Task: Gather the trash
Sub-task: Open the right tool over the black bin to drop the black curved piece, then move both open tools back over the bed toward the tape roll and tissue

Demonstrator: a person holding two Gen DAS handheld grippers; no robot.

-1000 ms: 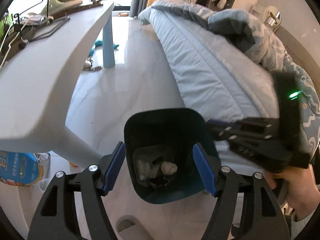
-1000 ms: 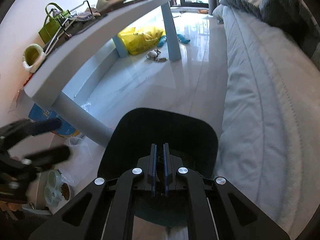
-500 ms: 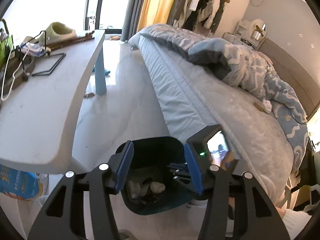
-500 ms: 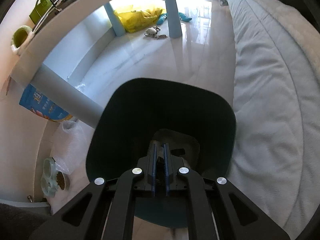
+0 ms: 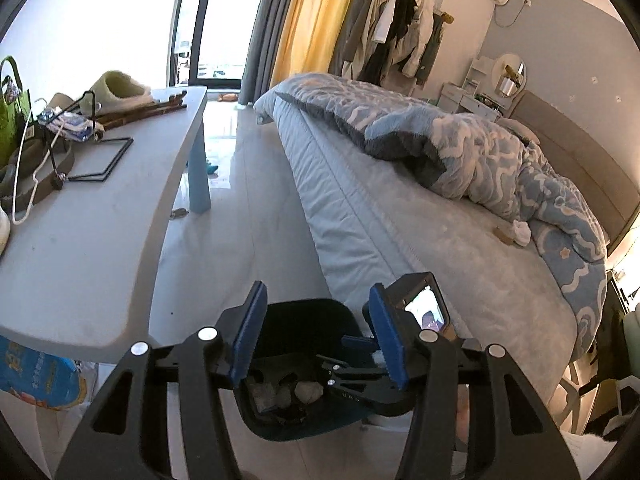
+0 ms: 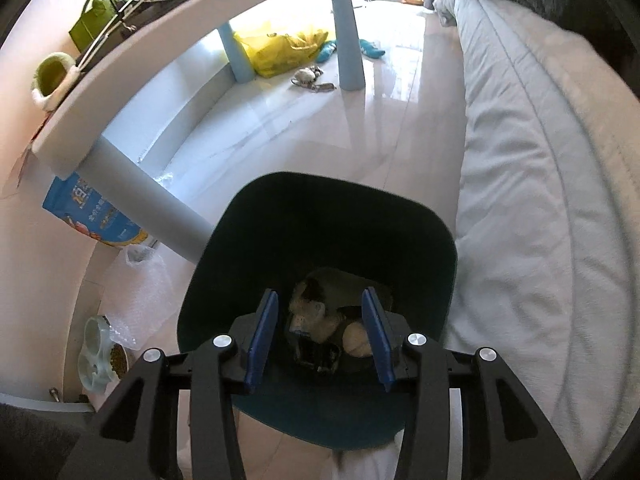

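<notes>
From your left wrist, the left gripper stood part open and held nothing. Beyond its fingers sat the bin on the floor between table and bed, with the right gripper over it.

From your right wrist, that gripper's jaws were opening above the bin, nothing between them; trash lay in the bin's bottom.
</notes>
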